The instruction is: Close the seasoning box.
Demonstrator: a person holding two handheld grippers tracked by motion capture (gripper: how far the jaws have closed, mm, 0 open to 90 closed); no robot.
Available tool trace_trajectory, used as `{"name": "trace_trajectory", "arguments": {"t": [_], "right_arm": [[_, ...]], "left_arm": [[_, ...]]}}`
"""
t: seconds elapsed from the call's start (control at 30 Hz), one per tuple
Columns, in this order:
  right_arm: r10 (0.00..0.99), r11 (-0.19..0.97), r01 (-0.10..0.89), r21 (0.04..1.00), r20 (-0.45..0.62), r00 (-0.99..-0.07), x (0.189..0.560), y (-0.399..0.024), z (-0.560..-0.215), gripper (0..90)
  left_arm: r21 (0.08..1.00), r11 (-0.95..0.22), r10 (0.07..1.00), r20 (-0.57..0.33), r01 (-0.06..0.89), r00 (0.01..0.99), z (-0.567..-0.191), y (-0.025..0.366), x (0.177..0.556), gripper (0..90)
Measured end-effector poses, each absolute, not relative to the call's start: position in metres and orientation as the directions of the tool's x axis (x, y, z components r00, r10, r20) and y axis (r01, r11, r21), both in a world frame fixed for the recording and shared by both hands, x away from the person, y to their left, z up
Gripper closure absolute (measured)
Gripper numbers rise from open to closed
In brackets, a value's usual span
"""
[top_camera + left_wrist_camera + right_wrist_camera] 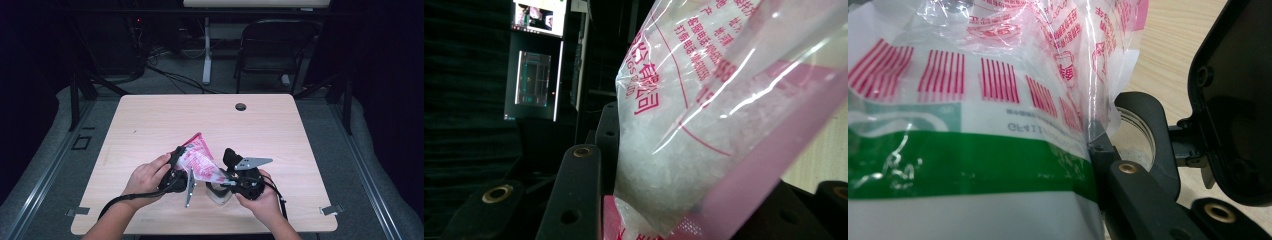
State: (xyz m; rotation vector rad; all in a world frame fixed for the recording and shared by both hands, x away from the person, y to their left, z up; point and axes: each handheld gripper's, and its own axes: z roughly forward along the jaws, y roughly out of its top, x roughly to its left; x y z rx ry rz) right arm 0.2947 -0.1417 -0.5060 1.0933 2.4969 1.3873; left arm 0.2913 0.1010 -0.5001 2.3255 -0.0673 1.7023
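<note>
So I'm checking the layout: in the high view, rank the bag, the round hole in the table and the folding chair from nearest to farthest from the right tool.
1. Bag: at the right tool, on its left.
2. Round hole: near the table's far edge.
3. Folding chair: beyond the table.

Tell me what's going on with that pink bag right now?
Both claws on the bag of white crystals: left claw around its body, right claw pinching one end. Bag held tilted above a clear jar. Nothing blocking.

One pink-printed plastic bag (199, 161), one clear jar (219, 194), two hand-held grippers, one table (150, 125), one chair (272, 50)
</note>
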Motion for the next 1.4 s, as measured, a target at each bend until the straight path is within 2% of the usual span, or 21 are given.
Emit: {"name": "trace_trajectory", "arguments": {"t": [0.63,1.4], "right_arm": [[0.629,0.333,0.549,0.767,0.253,-0.735,0.2957,-0.1417,-0.5090,90.0],[0.640,0.332,0.549,0.767,0.244,-0.729,0.2965,-0.1411,-0.5115,89.7]], "left_arm": [[0.122,-0.972,0.062,0.957,-0.200,0.282,-0.4950,0.0962,0.2907,66.4],[0.127,-0.971,0.068,0.959,-0.203,0.275,-0.4897,0.0935,0.2877,66.6]]}}
